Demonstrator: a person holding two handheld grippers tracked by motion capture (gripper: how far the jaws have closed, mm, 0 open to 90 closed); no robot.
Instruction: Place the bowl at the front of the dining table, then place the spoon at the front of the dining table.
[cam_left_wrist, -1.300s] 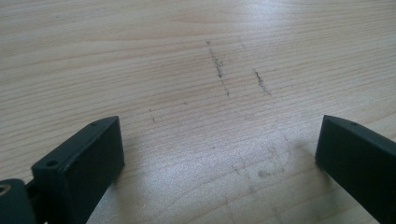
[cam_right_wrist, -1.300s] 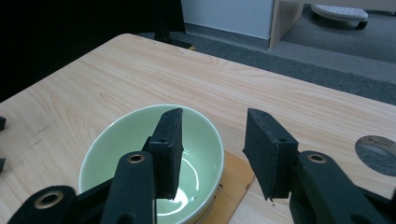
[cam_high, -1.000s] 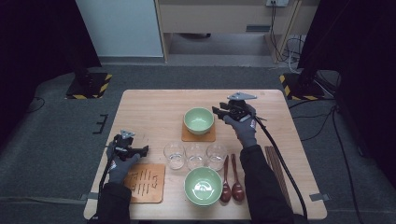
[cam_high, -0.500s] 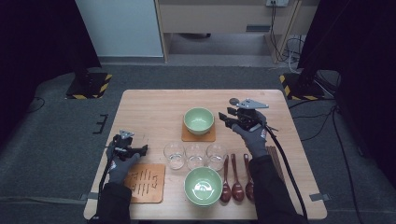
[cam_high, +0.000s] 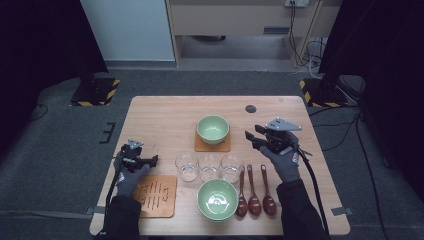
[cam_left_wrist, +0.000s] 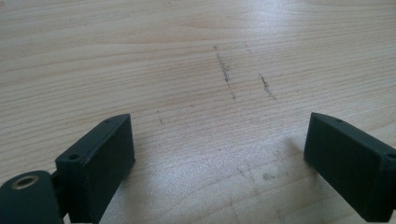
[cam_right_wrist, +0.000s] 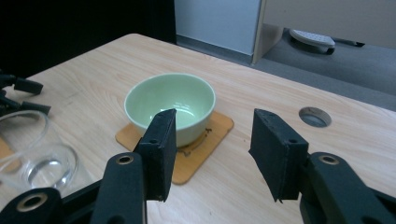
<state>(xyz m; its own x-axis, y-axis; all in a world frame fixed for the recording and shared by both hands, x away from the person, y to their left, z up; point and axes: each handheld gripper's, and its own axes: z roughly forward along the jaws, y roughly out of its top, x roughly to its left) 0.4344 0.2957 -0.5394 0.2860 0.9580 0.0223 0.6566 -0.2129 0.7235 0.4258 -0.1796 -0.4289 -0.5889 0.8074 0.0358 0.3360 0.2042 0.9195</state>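
left tool (cam_high: 150, 161): we hold it low, jaws wide, nothing between | right tool (cam_high: 253, 140): we hold it raised, jaws partly apart, empty

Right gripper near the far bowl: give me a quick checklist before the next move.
1. Right gripper empty, jaws apart: ok.
2. Far bowl upright on its coaster: ok.
3. Bowl empty: ok.
4. Gripper clear of the bowl, no contact: ok.
5. Left gripper open, over bare table: ok.
6. Glasses standing, clear of the right gripper: ok.
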